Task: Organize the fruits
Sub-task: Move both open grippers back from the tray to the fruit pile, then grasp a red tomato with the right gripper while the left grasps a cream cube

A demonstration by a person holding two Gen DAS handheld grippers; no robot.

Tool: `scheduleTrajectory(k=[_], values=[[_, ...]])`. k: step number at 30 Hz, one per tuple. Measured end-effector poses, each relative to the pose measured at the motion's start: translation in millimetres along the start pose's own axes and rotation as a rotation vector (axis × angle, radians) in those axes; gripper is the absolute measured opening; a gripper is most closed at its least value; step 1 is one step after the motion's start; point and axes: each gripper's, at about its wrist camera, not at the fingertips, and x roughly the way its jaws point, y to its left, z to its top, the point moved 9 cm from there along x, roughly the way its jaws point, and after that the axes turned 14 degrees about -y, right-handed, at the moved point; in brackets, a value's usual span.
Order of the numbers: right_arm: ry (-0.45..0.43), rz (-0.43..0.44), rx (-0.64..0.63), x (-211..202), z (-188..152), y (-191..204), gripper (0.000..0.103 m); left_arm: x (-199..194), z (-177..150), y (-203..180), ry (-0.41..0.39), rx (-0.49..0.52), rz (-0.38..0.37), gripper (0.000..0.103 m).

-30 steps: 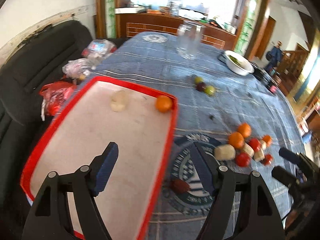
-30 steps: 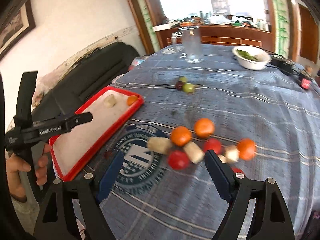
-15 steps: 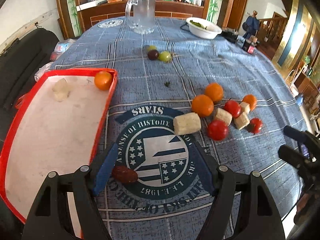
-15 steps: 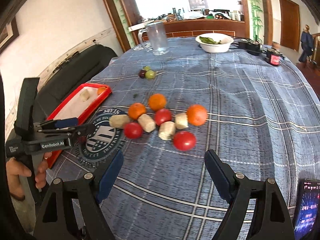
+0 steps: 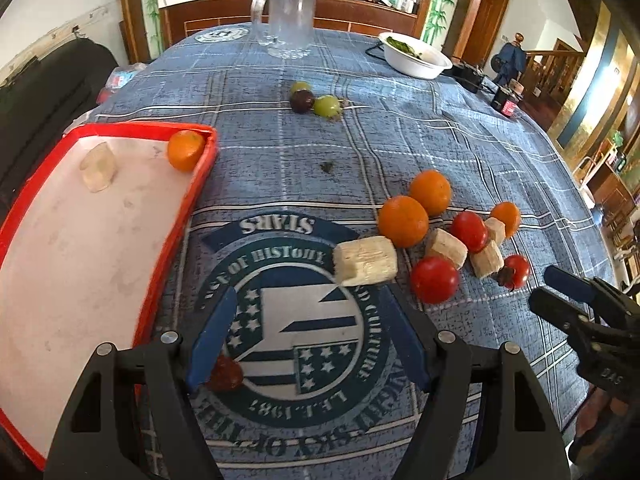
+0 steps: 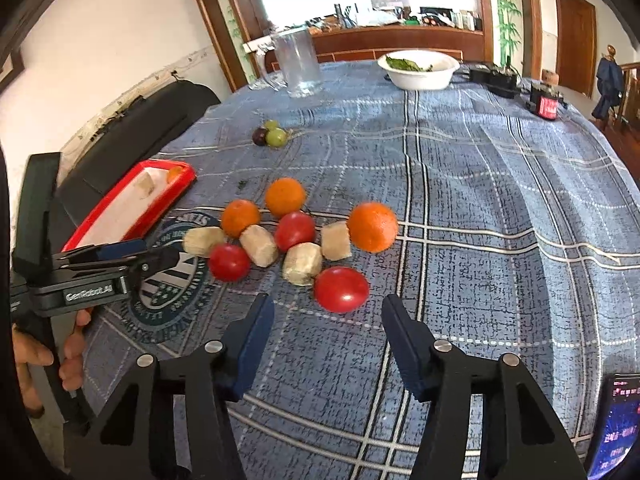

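On blue cloth (image 6: 480,208): oranges (image 6: 372,226), tomatoes (image 6: 341,289), pale chunks (image 6: 302,263) clustered just beyond right gripper (image 6: 327,334), jaws apart, just been closing, empty. Left gripper (image 5: 304,332) apart, dark fruit (image 5: 226,374) touching its left pad. Red tray (image 5: 160,264) holds orange, chunk.

A cluster of fruit lies on the blue plaid cloth: three round oranges (image 6: 285,197), three glossy red tomatoes (image 6: 341,289) and four pale beige cut chunks (image 6: 302,263), most of them touching one another. Further back three small grapes (image 6: 271,136), two green and one dark purple, sit close together, and one dark red wrinkled fruit (image 5: 225,373) lies alone on the round printed emblem. The flat white tray with a red rim (image 5: 168,240) stands at the left and holds one small orange (image 5: 185,150) in its far corner and one pale translucent chunk (image 5: 98,166) near it.
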Motion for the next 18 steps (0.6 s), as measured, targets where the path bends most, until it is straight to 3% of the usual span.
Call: scheduleTrajectory(k=[10, 13, 15, 18], values=[[0.019, -0.005, 0.02, 17, -1, -5, 0.05, 15, 6, -22, 0.011, -0.007, -0.029, 0.073], [0.024, -0.011, 0.015, 22, -2, -4, 0.043, 22, 6, -25, 0.024, -0.012, -0.025, 0.06], [0.026, -0.026, 0.01, 25, -3, -5, 0.041, 26, 4, -25, 0.037, -0.024, -0.028, 0.045], [0.034, -0.031, 0.023, 30, -5, -7, 0.039, 29, 4, -27, 0.03, -0.023, -0.02, 0.042]])
